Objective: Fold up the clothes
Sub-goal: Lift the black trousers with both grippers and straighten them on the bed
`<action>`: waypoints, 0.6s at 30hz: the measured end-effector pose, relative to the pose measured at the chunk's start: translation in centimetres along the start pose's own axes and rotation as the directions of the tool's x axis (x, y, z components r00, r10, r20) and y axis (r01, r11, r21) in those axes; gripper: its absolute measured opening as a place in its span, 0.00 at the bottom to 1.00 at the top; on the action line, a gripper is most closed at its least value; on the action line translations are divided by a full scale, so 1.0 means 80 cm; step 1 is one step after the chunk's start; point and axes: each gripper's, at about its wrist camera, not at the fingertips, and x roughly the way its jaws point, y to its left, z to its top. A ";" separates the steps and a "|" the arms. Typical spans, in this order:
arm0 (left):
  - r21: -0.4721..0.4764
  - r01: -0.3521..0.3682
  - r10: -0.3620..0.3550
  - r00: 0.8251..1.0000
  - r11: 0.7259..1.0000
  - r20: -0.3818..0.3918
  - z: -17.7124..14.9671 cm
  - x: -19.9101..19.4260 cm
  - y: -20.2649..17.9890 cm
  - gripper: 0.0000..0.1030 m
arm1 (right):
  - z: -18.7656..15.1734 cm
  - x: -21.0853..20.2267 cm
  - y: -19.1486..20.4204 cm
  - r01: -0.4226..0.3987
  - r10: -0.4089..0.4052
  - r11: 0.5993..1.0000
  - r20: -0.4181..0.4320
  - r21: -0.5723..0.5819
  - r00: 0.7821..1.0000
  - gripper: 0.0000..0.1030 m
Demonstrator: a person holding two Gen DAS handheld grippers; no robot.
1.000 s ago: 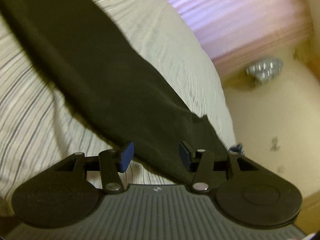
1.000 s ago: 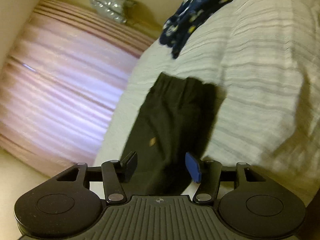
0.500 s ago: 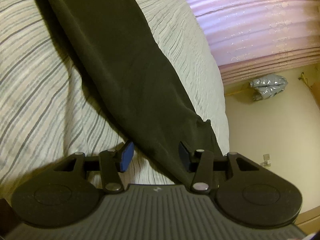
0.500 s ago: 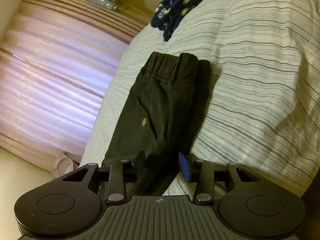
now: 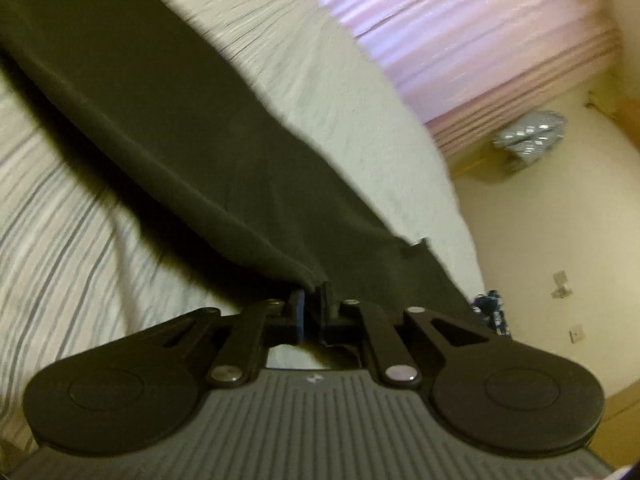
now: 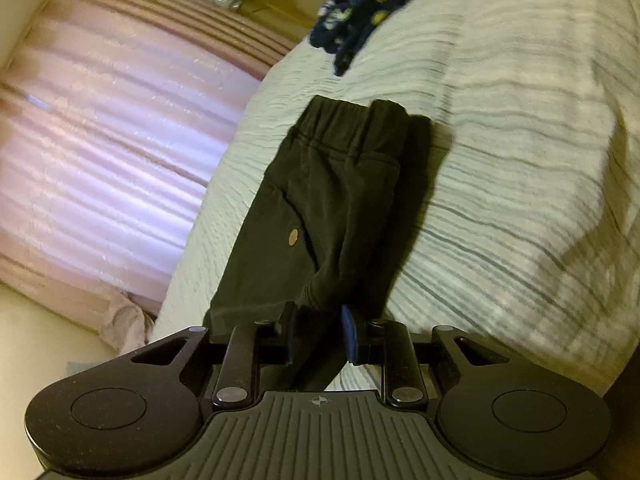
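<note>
While your left gripper (image 5: pixel 314 304) pinches hem edge of dark olive trousers (image 5: pixel 168 112), jaws nearly together on cloth, trouser leg runs away across striped bedspread (image 5: pixel 60 248), far end cut off by frame. Your right gripper (image 6: pixel 318 334) sits narrow around bunched cloth near trouser seat (image 6: pixel 320 208); grip contact partly hidden. Waistband lies flat toward patterned navy garment (image 6: pixel 360 4). Pink curtain (image 6: pixel 104 140) blurred beside bed.

A striped bed (image 6: pixel 520 140) fills the frame; pink curtains (image 6: pixel 100 140) hang at 9 o'clock, cream wall (image 5: pixel 540 240) at 3 o'clock.
</note>
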 end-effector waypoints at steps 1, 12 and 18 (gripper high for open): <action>-0.020 0.001 -0.001 1.000 1.000 -0.004 -0.001 0.003 0.005 0.04 | 0.000 0.000 -0.001 -0.004 0.004 1.000 0.000 0.005 1.000 0.23; 0.109 0.015 -0.019 0.999 0.994 0.035 -0.016 -0.004 0.008 0.03 | -0.010 -0.012 0.006 -0.037 0.040 0.999 0.072 -0.040 0.997 0.13; 0.147 0.021 -0.029 0.998 0.989 0.052 -0.020 -0.013 0.005 0.02 | -0.024 -0.012 -0.005 0.060 -0.057 0.997 0.073 -0.047 0.996 0.11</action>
